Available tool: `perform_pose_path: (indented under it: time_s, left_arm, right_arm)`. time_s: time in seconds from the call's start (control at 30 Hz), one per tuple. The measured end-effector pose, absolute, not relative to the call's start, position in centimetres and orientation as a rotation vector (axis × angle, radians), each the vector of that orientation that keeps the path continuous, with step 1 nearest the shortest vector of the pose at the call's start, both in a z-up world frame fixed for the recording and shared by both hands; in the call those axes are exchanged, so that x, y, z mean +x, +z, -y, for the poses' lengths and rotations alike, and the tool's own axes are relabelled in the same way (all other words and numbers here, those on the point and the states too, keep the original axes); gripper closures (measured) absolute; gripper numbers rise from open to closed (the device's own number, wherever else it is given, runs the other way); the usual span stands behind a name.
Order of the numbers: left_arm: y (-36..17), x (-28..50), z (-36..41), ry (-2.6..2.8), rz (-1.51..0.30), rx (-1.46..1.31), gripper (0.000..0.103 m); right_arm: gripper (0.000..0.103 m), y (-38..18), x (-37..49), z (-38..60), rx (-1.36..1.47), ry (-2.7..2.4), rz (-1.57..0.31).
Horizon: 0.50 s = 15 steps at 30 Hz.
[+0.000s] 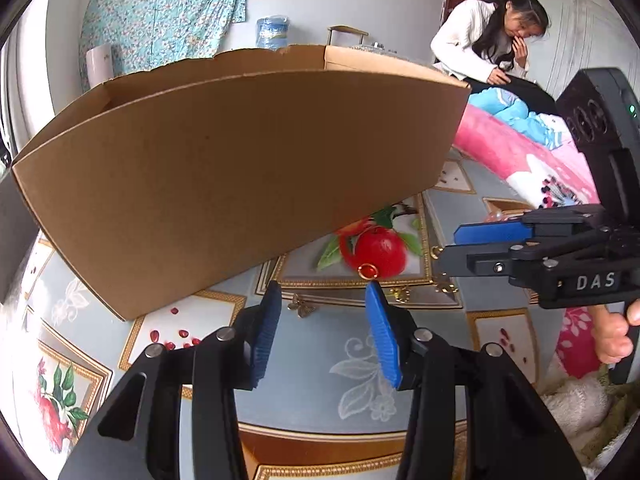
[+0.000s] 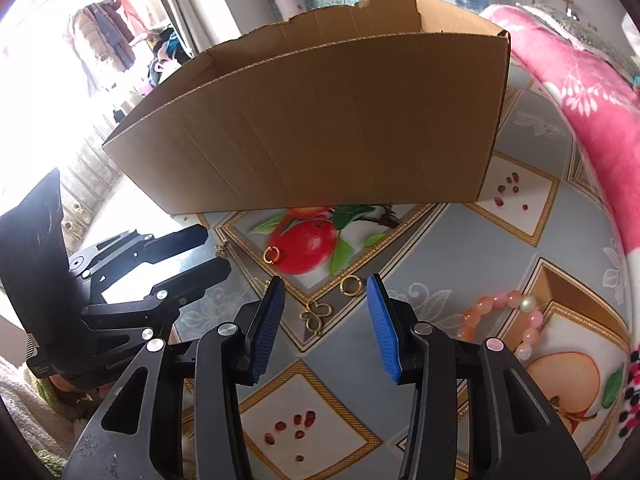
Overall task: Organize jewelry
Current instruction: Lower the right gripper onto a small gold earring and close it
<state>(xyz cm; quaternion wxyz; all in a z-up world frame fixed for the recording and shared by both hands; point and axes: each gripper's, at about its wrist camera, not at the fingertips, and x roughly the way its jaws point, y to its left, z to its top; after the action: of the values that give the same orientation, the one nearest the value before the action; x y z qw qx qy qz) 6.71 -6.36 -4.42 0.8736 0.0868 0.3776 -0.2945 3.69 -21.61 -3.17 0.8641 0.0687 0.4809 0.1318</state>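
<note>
An open cardboard box (image 1: pixel 240 168) stands on the patterned tablecloth; it also shows in the right wrist view (image 2: pixel 320 128). Small gold jewelry lies in front of it: a ring (image 1: pixel 368 270) on the printed apple, a butterfly piece (image 1: pixel 302 306) and gold hoops (image 1: pixel 444 284). In the right wrist view I see a gold ring (image 2: pixel 273 255), a hoop (image 2: pixel 351 285), a butterfly piece (image 2: pixel 316 314) and a pink bead bracelet (image 2: pixel 504 320). My left gripper (image 1: pixel 324 292) is open and empty just short of the ring. My right gripper (image 2: pixel 326 286) is open and empty above the butterfly piece.
A pink blanket (image 2: pixel 580 92) is piled at the right of the table. A person in white (image 1: pixel 480 44) sits behind it. Each gripper shows in the other's view: the right one (image 1: pixel 460 246), the left one (image 2: pixel 200 252).
</note>
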Motion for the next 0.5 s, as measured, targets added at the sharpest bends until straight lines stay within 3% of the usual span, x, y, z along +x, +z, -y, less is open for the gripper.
perform_pose_path:
  time_s: [0.5]
  left_arm:
    - [-4.5,7.1,5.3,-0.577,-0.807,0.168,0.062]
  right_arm:
    - [0.07,-3.8,2.7,20.3,0.061,0.31,-1.029]
